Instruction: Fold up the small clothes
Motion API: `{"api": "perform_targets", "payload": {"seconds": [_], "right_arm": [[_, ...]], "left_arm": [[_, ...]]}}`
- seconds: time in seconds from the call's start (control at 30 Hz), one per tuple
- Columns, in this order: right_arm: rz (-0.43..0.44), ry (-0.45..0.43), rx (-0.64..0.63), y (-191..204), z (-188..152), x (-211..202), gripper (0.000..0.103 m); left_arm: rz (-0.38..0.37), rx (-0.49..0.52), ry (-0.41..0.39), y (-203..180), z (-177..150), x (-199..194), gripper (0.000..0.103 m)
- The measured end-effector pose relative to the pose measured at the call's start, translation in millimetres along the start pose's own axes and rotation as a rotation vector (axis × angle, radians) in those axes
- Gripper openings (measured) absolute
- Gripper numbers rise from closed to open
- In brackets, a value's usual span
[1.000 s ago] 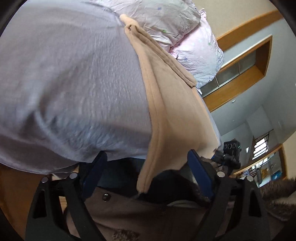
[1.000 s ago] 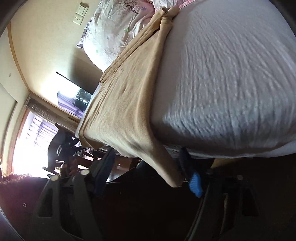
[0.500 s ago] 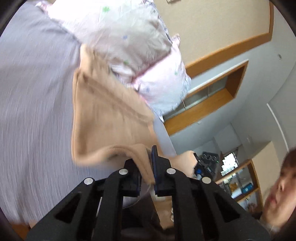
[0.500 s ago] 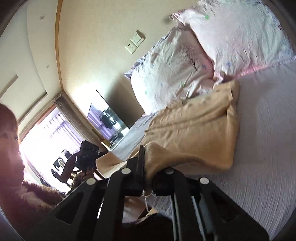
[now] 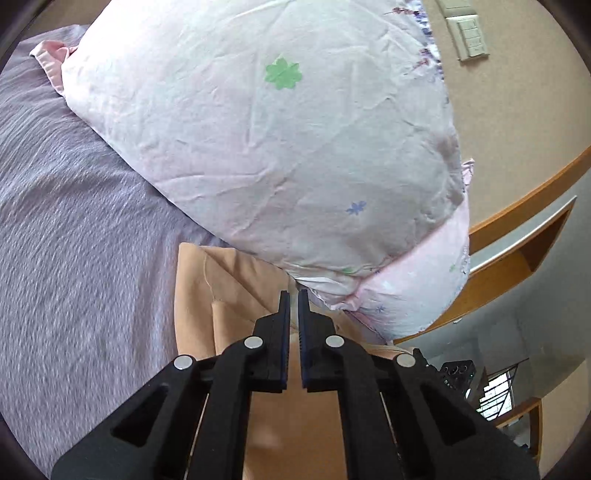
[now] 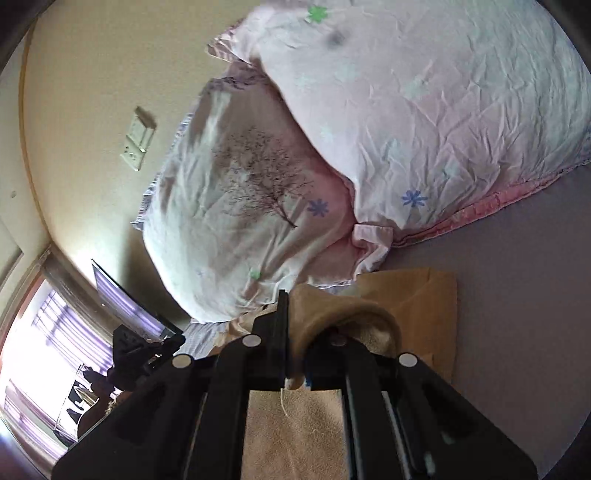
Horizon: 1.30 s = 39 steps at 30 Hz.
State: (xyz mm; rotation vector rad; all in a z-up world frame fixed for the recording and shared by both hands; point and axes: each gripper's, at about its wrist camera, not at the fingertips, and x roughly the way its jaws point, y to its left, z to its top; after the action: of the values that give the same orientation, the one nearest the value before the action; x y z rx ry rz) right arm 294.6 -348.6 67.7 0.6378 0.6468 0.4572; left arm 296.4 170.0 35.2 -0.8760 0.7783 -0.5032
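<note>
A tan garment point(image 5: 229, 295) lies on the lilac bed sheet point(image 5: 74, 240), its far end against the pillows. My left gripper point(image 5: 291, 295) is nearly closed above the garment; a narrow gap shows between its blue pads and I see no cloth in it. In the right wrist view the same tan garment point(image 6: 417, 295) lies folded over, and my right gripper point(image 6: 293, 295) is shut on a fold of its edge, which drapes over the right finger. A loose thread hangs below the pinch.
Two pale pink floral pillows point(image 5: 277, 147) point(image 6: 251, 206) lie directly ahead against the wall. Wall switches point(image 5: 467, 31) are above them. A window point(image 6: 40, 354) and a dark monitor point(image 6: 125, 295) are to the far left of the bed.
Both grippers closed on the garment's near edge and carried it up the bed toward the pillows, folding it over. The left gripper no longer visibly pinches cloth.
</note>
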Motion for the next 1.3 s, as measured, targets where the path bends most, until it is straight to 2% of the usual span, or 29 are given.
{"api": "perform_targets", "payload": {"seconds": [0.07,0.17,0.2,0.23,0.3,0.6,0.67,0.7,0.73,0.8,0.93,1.03,1.13,1.17,1.23,1.27,1.3], "right_arm": [[-0.022,0.025,0.028,-12.4,-4.2,10.8,0.006],[-0.017,0.032,0.016,-20.9,-13.1,12.8,0.006],[-0.004,0.027,0.02,-22.8,-15.6,11.7,0.006],[0.016,0.02,0.03,-24.4,-17.4,8.9,0.007],[0.045,0.017,0.046,-27.3,-19.8,5.5,0.007],[0.069,0.018,0.065,-32.5,-21.9,4.6,0.007],[0.073,0.022,0.066,-32.4,-22.9,4.6,0.007],[0.074,0.022,0.066,-32.4,-23.4,4.6,0.007],[0.075,0.02,0.068,-32.2,-23.8,4.4,0.007],[0.081,0.009,0.079,-31.6,-23.7,1.3,0.007],[0.071,-0.038,0.088,-24.2,-8.2,-5.3,0.006],[0.0,-0.055,0.112,-27.4,6.6,2.4,0.006],[-0.125,0.023,0.185,-45.6,12.2,34.1,0.007],[-0.184,0.073,0.217,-53.1,10.0,47.1,0.008],[-0.262,0.149,0.269,-64.1,4.9,63.4,0.019],[-0.271,0.147,0.279,-65.8,4.0,62.9,0.019],[-0.276,0.127,0.272,-64.1,5.0,58.2,0.031]], "left_arm": [[0.011,0.0,0.046,4.4,1.4,4.9,0.004],[0.074,0.051,0.107,1.2,-2.1,5.0,0.006],[0.099,0.066,0.126,0.0,-2.7,5.0,0.011],[0.123,0.08,0.145,-1.5,-3.1,6.4,0.031],[0.187,0.11,0.164,-4.3,-5.3,8.4,0.053],[0.283,0.179,0.244,-19.3,-9.8,40.7,0.053],[0.313,0.198,0.259,-21.1,-11.0,46.4,0.037],[0.328,0.202,0.273,-21.4,-12.4,50.7,0.01],[0.336,0.201,0.282,-21.9,-13.7,54.1,0.005],[0.33,0.222,0.257,-27.7,-15.0,52.0,0.005],[0.264,0.253,0.127,-46.8,2.7,37.7,0.005],[0.337,0.286,0.037,-47.7,19.8,43.2,0.005],[0.399,0.226,0.04,-24.4,29.4,67.3,0.005],[0.414,0.204,0.053,-16.6,29.5,75.2,0.005],[0.411,0.165,0.058,-7.8,27.2,81.1,0.006],[0.385,0.149,0.045,-7.0,26.6,77.5,0.006],[0.357,0.137,0.031,-8.0,26.8,71.5,0.006]]}}
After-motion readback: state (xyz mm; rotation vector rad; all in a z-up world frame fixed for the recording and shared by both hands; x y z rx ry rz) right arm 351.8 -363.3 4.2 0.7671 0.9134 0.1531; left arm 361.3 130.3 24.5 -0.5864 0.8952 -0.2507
